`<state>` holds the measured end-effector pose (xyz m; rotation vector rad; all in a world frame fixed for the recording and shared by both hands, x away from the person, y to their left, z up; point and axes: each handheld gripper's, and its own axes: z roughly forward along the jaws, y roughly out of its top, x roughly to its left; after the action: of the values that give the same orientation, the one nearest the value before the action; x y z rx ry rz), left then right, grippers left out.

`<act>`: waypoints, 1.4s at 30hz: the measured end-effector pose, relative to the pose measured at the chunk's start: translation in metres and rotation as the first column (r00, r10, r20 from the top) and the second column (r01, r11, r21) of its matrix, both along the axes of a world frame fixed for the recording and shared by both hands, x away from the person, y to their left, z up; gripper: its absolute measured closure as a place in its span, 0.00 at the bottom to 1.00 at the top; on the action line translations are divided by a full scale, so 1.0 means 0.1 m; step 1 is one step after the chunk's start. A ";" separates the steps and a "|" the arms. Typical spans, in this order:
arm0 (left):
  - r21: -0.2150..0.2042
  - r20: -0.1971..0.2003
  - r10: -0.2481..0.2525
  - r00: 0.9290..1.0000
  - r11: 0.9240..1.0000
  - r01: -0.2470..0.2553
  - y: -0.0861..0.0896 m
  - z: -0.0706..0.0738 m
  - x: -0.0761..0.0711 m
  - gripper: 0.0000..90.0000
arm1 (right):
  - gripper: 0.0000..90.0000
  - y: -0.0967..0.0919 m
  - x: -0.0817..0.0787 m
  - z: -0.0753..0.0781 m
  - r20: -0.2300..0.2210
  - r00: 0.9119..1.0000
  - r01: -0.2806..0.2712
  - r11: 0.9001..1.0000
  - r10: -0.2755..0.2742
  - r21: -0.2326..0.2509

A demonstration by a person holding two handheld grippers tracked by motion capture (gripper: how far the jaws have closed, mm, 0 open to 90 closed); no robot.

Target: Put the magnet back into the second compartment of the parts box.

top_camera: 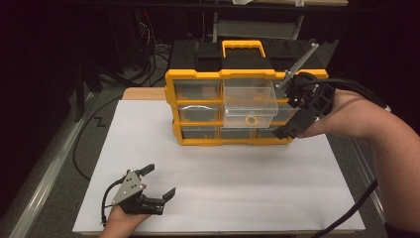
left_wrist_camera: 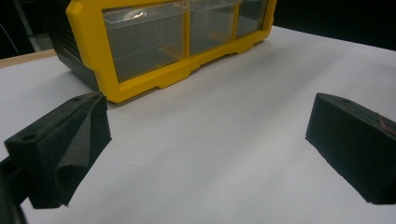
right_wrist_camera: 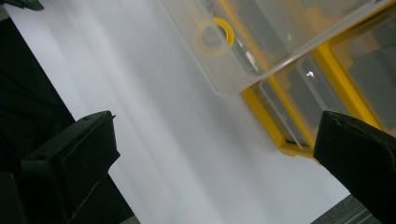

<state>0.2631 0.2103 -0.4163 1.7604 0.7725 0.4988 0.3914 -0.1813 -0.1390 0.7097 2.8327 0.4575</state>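
A yellow organizer [top_camera: 223, 106] with clear drawers stands at the far middle of the white desk [top_camera: 213, 168]. Its middle drawer [top_camera: 249, 103] in the top row is pulled out toward the near side, and a small yellow ring [top_camera: 251, 120] lies on the drawer's floor near its front wall; in the right gripper view the ring [right_wrist_camera: 215, 36] shows through the clear plastic. The right gripper [top_camera: 302, 111] hangs just right of the open drawer, beside the organizer's right end, its jaws wide apart with nothing between them and touching neither drawer nor ring. The left gripper [top_camera: 159, 182] rests at the near left corner of the desk, well apart from the organizer, held by a hand [top_camera: 121, 220] that comes in from the near edge. Its jaws also stand wide apart and hold nothing; bare desk lies between them, with the organizer's bottom row of drawers [left_wrist_camera: 187, 37] beyond.
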 end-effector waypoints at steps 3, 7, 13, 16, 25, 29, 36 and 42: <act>-0.003 0.002 0.002 1.000 1.000 -0.002 0.00 0.00 0.00 0.01 | 0.00 -0.03 -0.02 -0.07 -0.005 1.000 0.000 1.000 0.000 -0.008; 0.002 0.000 0.001 1.000 1.000 -0.001 0.00 0.00 0.00 0.01 | 0.00 -0.07 -0.04 -0.16 -0.009 1.000 0.003 1.000 -0.003 -0.007; 0.002 -0.001 0.001 1.000 1.000 -0.001 0.00 0.00 0.00 0.01 | 0.00 -0.13 -0.09 -0.29 -0.014 1.000 0.002 1.000 -0.002 -0.021; 0.003 0.000 0.001 1.000 1.000 -0.001 0.00 0.00 0.00 0.01 | 0.00 -0.15 -0.11 -0.35 -0.015 1.000 0.002 1.000 -0.003 -0.028; 0.002 0.000 -0.001 1.000 1.000 0.001 0.00 0.00 0.00 0.01 | 0.00 -0.20 -0.18 -0.62 -0.026 1.000 0.006 1.000 -0.007 -0.030; -0.001 0.001 0.000 1.000 1.000 0.000 -0.01 0.00 0.00 0.01 | 0.00 -0.21 -0.19 -0.71 -0.024 1.000 0.002 1.000 -0.003 -0.027; -0.002 0.001 0.000 1.000 1.000 0.000 -0.01 0.00 0.00 0.01 | 0.00 -0.23 -0.21 -0.94 -0.033 0.999 0.002 0.999 -0.003 -0.035; -0.004 0.002 0.000 1.000 1.000 0.000 -0.01 0.00 0.00 0.01 | 0.00 -0.22 -0.22 -1.15 -0.046 0.999 -0.002 0.999 0.000 -0.040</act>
<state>0.2631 0.2097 -0.4163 1.7556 0.7713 0.4987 0.3691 -0.2035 -0.2536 0.7206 2.8762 0.3889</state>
